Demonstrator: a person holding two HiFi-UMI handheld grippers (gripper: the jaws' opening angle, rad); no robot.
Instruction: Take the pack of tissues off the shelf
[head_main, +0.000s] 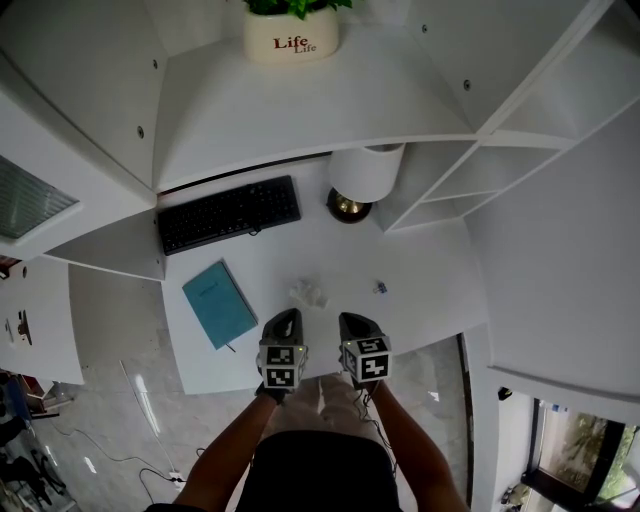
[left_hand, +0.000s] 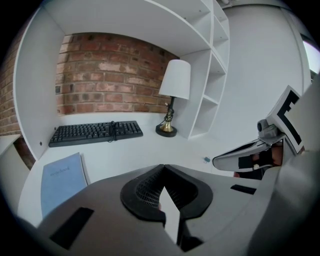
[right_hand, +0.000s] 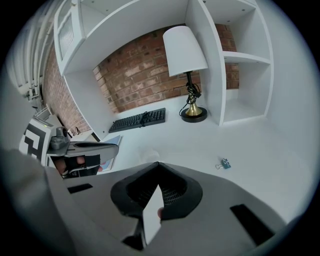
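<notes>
The left gripper (head_main: 287, 318) and right gripper (head_main: 352, 322) hover at a white bench's (head_main: 420, 280) front edge, fingers clenched on nothing.
Just ahead, a small crumpled white packet (head_main: 308, 293), probably the pack of tissues, lies on the bench, not on any shelf. Unless they open, the fingers would likely shove it toward the small blue binder clip (head_main: 380, 287) nearby.

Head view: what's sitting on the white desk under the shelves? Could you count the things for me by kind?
Black keyboard: 1
Lamp with white shade: 1
Blue notebook: 1
Small binder clip: 1
Small white crumpled item, too small to identify: 1
Total: 5
</notes>
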